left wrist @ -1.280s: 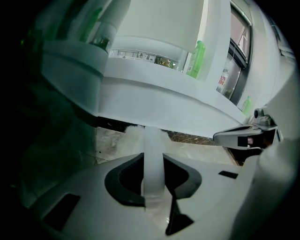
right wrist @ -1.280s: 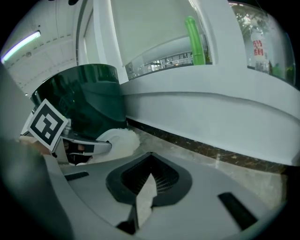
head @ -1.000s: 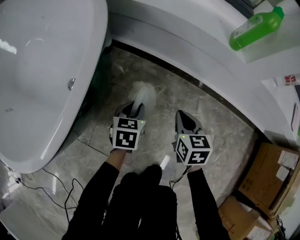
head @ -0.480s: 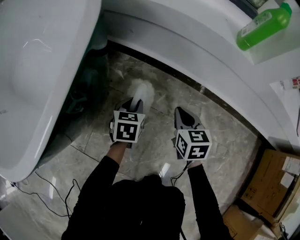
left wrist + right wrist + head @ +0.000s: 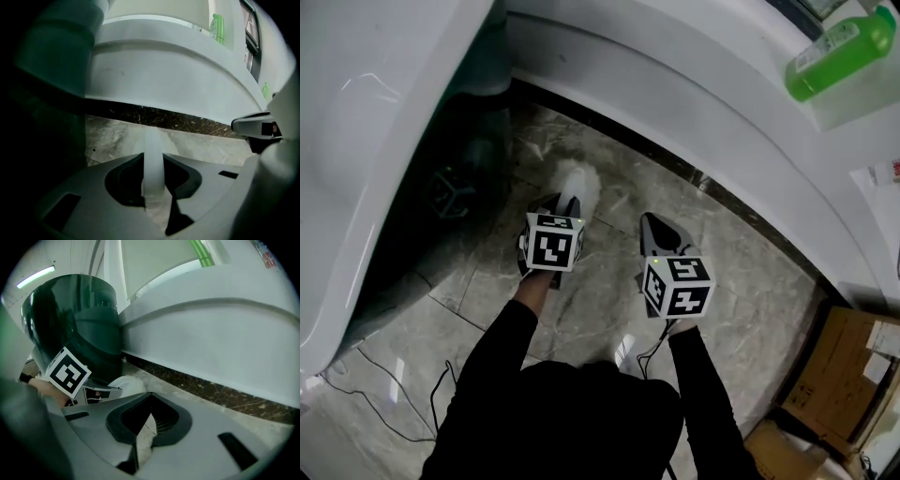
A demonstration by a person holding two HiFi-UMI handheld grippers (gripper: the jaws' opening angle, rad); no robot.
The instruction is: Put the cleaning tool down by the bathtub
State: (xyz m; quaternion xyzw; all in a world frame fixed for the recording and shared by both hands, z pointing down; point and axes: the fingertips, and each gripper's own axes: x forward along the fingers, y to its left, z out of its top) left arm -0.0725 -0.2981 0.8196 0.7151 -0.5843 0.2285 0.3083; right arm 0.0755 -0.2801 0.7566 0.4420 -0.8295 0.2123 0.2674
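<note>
Two grippers. Left gripper [image 5: 565, 206] pinches the single cleaning tool [image 5: 578, 178] by its white handle, fluffy head over the floor [image 5: 609, 281] beside the one bathtub [image 5: 356, 141]. Right gripper [image 5: 651, 223] is pressed together, empty. One green bottle [image 5: 839, 52] lies well apart.

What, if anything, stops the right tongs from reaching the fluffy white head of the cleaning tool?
Probably nothing, so yes: the right tongs hover empty beside the left tongs, with only floor between them and the fluffy head.
</note>
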